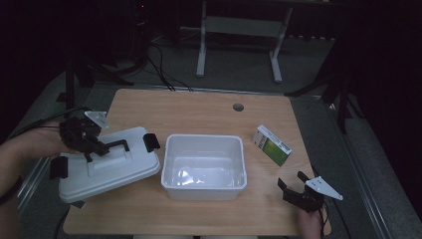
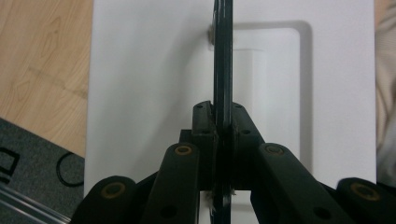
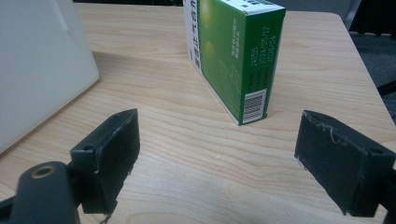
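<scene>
Left fingers [image 2: 205,122] pinch the black handle [image 2: 222,65] of the white lid [image 1: 107,167] at left of frame. Right fingers [image 3: 112,149] gape before the green box [image 3: 233,56], right of the tub [image 1: 204,167].

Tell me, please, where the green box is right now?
In the high view the green box stands on the table's right side, between the white tub and the open right gripper.
</scene>
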Demonstrator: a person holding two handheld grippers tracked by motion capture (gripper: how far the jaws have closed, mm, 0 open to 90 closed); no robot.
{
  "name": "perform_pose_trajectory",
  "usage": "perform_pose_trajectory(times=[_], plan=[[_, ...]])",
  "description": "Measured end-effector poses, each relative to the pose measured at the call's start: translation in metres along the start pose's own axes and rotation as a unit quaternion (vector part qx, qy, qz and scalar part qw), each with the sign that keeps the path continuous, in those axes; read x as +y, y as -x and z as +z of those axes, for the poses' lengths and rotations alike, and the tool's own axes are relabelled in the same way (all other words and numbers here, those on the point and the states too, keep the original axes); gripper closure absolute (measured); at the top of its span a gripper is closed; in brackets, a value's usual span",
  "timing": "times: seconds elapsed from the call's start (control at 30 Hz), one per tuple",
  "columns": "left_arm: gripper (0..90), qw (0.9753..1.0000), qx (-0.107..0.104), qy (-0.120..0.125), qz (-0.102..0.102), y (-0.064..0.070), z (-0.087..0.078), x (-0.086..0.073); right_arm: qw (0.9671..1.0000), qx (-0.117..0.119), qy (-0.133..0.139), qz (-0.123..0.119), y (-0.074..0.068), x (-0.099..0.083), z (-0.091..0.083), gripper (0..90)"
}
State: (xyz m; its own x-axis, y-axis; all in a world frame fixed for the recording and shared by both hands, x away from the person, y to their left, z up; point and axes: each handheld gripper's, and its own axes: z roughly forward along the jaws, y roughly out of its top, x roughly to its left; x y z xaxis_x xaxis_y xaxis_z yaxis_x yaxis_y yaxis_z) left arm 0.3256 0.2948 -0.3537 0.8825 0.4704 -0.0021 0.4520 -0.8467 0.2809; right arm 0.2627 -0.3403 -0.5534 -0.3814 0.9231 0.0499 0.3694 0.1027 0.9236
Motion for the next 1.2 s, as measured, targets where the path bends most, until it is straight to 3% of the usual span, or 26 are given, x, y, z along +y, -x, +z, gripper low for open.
perform_pose_trajectory(times=[0.17, 0.33, 0.53, 0.67, 0.9, 1.2], plan=[[83.7, 1.0, -0.006, 0.003, -0.005, -0.002, 0.012, -0.008, 1.0, -0.001, 0.0, 0.0, 0.0, 0.0, 0.0, 13.5], [83.7, 0.9997, -0.019, 0.009, -0.015, -0.007, 0.036, -0.016, 1.0, -0.002, -0.003, -0.002, -0.001, 0.0, 0.001, 13.5], [83.6, 0.9991, -0.014, 0.031, -0.025, -0.011, 0.059, -0.022, 1.0, -0.002, -0.001, 0.001, 0.0, 0.0, 0.0, 13.5], [83.6, 0.9989, -0.026, 0.026, -0.029, -0.012, 0.075, -0.024, 1.0, -0.002, -0.002, -0.002, -0.001, 0.0, 0.0, 13.5], [83.6, 0.9987, -0.027, 0.031, -0.031, -0.015, 0.092, -0.022, 1.0, -0.002, -0.002, -0.001, 0.0, 0.0, 0.0, 13.5], [83.5, 0.9989, -0.03, 0.021, -0.031, -0.017, 0.109, -0.02, 1.0, -0.001, -0.002, -0.002, 0.0, 0.0, 0.0, 13.5]])
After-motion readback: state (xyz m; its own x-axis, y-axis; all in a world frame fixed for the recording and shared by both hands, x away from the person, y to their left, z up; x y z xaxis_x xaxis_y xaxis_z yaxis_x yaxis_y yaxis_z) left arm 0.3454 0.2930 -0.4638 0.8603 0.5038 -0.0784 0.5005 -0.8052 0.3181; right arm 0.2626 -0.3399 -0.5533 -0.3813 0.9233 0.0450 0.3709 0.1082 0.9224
